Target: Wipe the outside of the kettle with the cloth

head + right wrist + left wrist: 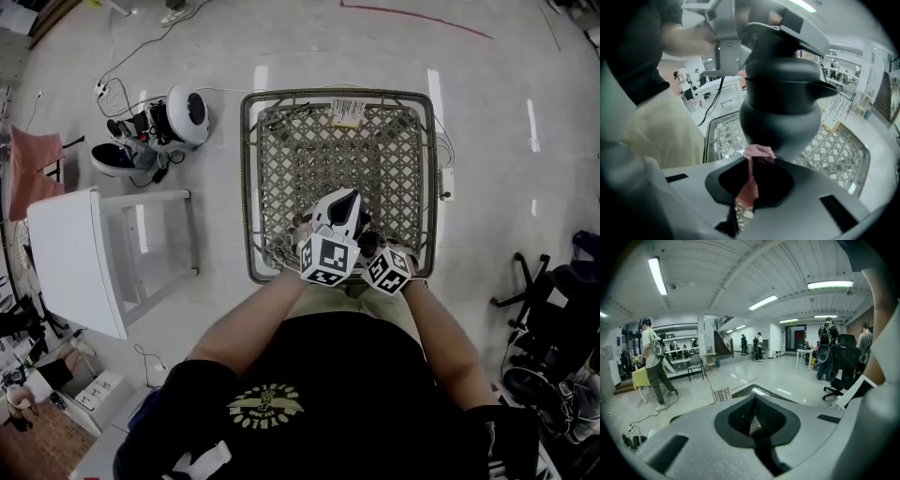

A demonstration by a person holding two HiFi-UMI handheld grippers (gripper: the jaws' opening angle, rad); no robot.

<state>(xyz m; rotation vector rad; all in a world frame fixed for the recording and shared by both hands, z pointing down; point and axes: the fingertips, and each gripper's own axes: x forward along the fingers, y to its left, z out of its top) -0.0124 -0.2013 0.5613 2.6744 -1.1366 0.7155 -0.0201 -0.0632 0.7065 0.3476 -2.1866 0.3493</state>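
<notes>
Kettle first: the dark grey, round-bellied kettle hangs over the grey wire-mesh basket, its spout towards 3 o'clock in the right gripper view. We judge that the left tool, jaws pressed nearly together, has it by the top handle. At 6 o'clock on its belly sits the pink woven cloth, pinched in the almost closed right tool. Wiping looks under way to us; spout, lid and far side seem left.
</notes>
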